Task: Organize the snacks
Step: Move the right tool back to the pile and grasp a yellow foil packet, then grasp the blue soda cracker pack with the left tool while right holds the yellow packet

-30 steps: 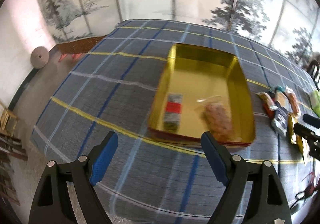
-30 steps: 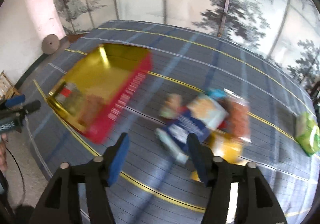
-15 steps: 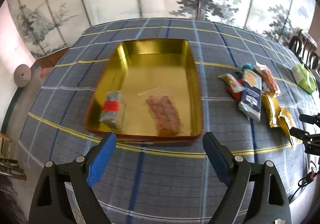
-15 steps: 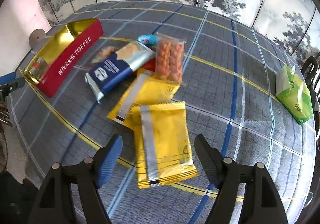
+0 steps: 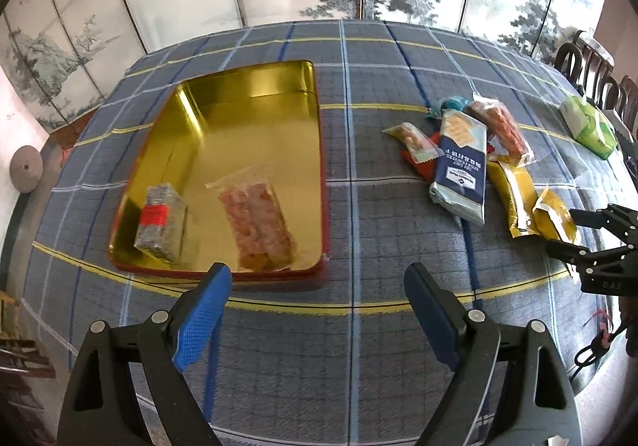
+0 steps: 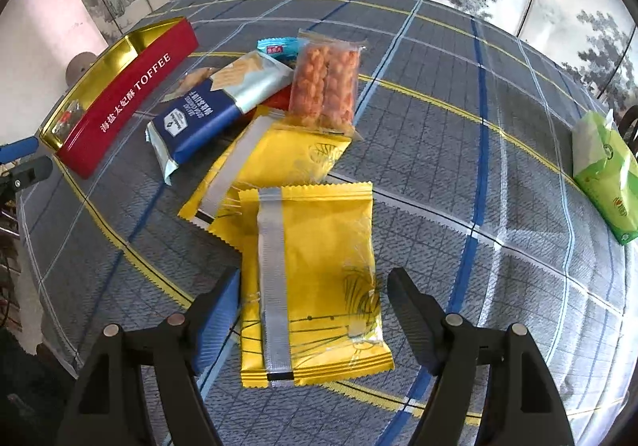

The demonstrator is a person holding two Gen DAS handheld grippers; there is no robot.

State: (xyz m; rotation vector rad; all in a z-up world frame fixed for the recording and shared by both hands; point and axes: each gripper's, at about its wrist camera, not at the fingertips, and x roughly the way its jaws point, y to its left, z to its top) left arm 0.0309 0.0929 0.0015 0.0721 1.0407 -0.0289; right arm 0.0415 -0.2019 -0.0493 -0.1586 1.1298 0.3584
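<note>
A gold tin with red sides [image 5: 255, 103] lies on the plaid table; it also shows in the right wrist view [image 6: 131, 87]. Inside lie a grey pack with a red label [image 5: 159, 223] and a clear pack of orange snacks [image 5: 257, 224]. My left gripper [image 5: 317, 286] is open and empty, just in front of the tin. My right gripper [image 6: 315, 294] is open, its fingers on either side of a yellow packet [image 6: 315, 278]. Behind lie a second yellow packet [image 6: 275, 159], a blue cracker pack [image 6: 215, 103] and an orange snack pack [image 6: 325, 83].
A green tissue pack [image 6: 606, 175] lies at the far right of the table. A small teal pack [image 6: 277, 47] and a red wrapper sit behind the pile. Painted folding screens stand behind the table. Chairs show at the right edge [image 5: 590, 63].
My left gripper has swung right, so the tin now sits left and the snack pile is in view. My right gripper has moved closer over the nearest yellow packet.
</note>
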